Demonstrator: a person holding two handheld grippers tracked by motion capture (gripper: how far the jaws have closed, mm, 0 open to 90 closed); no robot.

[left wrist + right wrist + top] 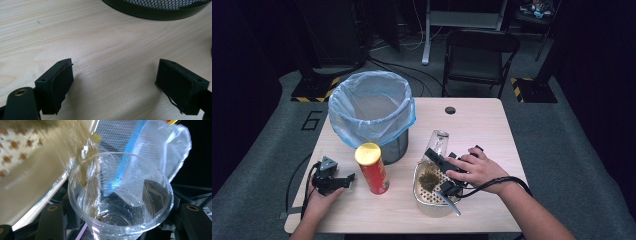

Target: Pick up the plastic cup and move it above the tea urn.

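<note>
Between the jaws of the right gripper [438,159], at about five o'clock on the table [482,125], sits a clear plastic cup [120,202], clamped round its lower body and tipped on its side so that its mouth points toward twelve o'clock, just above the rim of a metal bowl [424,200]. From the right gripper view the cup looks almost empty, with droplets and brown specks clinging inside and a small dark residue at the bottom; the bowl's pale wall, spotted with brown bits, is just beside the cup's lip at ten o'clock. A dark clump of what may be tea leaves or scraps lies in the bowl, and a utensil handle [451,202] juts from it toward five o'clock. Such a cup is probably light, thin and springy, and wet enough to slip, so it is best held low on the ribbed body, with gentle pressure that does not buckle the wall. Over at eight o'clock the left gripper [332,181] rests on the table, jaws spread wide with bare wood between them. A red can with a yellow lid [372,168] stands at seven o'clock, and a mesh bin lined with a blue bag [372,107] at ten o'clock.
</note>
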